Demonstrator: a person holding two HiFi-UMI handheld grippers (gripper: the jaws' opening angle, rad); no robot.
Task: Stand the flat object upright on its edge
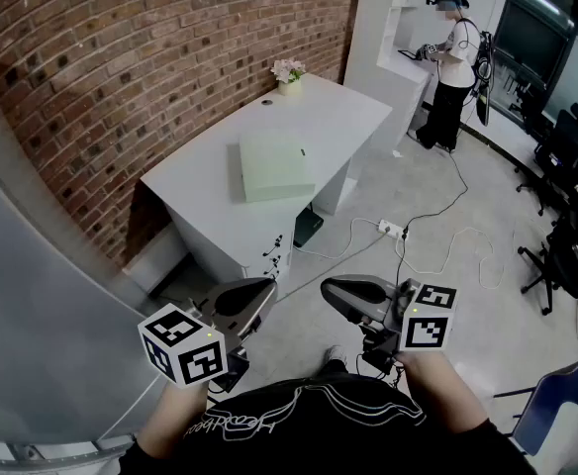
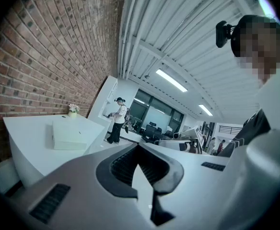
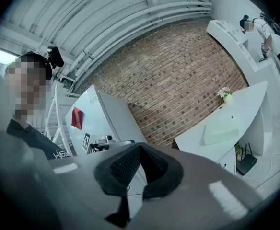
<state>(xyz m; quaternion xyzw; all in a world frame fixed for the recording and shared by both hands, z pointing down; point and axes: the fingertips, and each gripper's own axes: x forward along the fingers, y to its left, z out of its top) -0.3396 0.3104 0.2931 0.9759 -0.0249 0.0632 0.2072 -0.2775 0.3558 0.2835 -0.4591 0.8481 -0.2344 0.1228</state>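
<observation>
1. The flat object [image 1: 276, 166], a pale green slab, lies with its broad face down on the white desk [image 1: 353, 117], about midway along the top. It isn't on its edge, so the main part of your task is not yet done.
2. Nothing rests on it or leans against it. The only near thing is a small flower pot [image 1: 288, 73] at the far end of the desk by the brick wall [image 1: 150, 57], well apart from the slab.
3. Your left gripper [image 1: 267, 287] is clenched on nothing. In the left gripper view its jaws meet on empty air, and the slab sits far off on the desk.
4. Your right gripper [image 1: 329, 287] is likewise closed and empty. The right gripper view shows its pads [image 3: 123, 166] together, with the desk and slab in the distance.
5. Both grippers hang close to your body over the floor, well apart from the desk. A cable and a power strip [image 1: 392, 230] lie on the floor beside the desk.
6. I judge you're at the very start, with everything left to do. You need to walk up to the desk, open a gripper, take one edge of the slab, tip it upright and let go once it balances.
7. The slab looks broad and thin, so you'll probably want the second gripper steadying the opposite side as it comes up.
</observation>
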